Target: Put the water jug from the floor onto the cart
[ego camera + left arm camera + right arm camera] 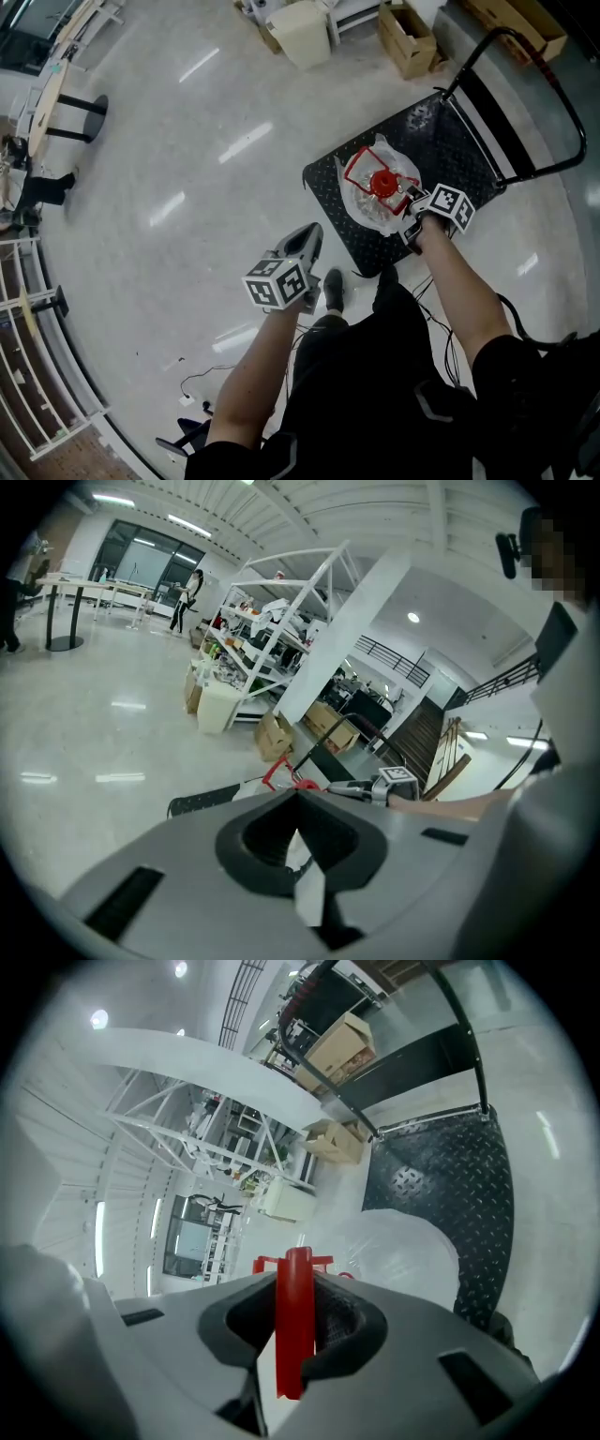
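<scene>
Right gripper point(411, 212) is clenched on the red handle point(293, 1330) of the water jug point(367, 204). The jug is on the cart point(450, 141), upright, at the end of the deck opposite the cart's push bar point(473, 61); its clear body and red cap are visible. Left gripper point(307, 240) has its jaws pressed together with nothing between them. It hangs off the cart, near that same end, over the floor point(187, 141).

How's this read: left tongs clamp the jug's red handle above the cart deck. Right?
No. The right tongs clamp the red handle, as the right gripper view shows; the left tongs are shut on nothing. The jug is above the cart deck.
</scene>
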The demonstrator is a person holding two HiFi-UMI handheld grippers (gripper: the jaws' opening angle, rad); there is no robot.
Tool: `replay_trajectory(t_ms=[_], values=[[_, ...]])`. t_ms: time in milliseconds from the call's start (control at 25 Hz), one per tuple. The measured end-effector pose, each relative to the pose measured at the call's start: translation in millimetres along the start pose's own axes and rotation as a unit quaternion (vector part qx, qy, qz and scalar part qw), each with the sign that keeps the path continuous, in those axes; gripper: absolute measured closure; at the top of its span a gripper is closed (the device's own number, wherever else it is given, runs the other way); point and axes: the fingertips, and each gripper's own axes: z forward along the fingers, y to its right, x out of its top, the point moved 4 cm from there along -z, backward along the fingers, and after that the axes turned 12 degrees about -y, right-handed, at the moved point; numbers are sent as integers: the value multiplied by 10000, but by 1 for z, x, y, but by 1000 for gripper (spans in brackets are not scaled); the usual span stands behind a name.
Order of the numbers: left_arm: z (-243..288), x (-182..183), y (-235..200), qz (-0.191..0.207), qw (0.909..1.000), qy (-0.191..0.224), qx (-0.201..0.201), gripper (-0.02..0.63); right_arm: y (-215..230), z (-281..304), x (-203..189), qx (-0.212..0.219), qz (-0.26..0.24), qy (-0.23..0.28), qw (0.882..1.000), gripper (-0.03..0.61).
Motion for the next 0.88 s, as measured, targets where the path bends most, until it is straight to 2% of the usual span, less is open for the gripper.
replay_trajectory(t_ms=[160, 320, 440, 520, 680, 880], values=[[-5, 5, 8, 139, 9999, -44, -47, 621, 13, -7, 1, -207, 25, -44, 9998, 517], [-9, 10, 11, 230, 9997, -16, -77, 621, 30, -7, 1, -615, -60, -62, 9981, 518], [-12, 12, 12, 323, 9993, 22, -166, 621, 32, -18, 1, -890, -416, 78, 9951, 452], [-15, 13, 14, 438, 9988, 23, -227, 621, 29, -32, 1, -1042, -658, 178, 9922, 435], [-19, 31, 30, 953, 9942, 155, -478, 621, 8, -84, 12, -1242, -1038, 739, 9840, 431], [-43, 62, 70, 1730, 9792, 526, -919, 621, -51, -157, 11, -1205, -1915, 1361, 9645, 433]])
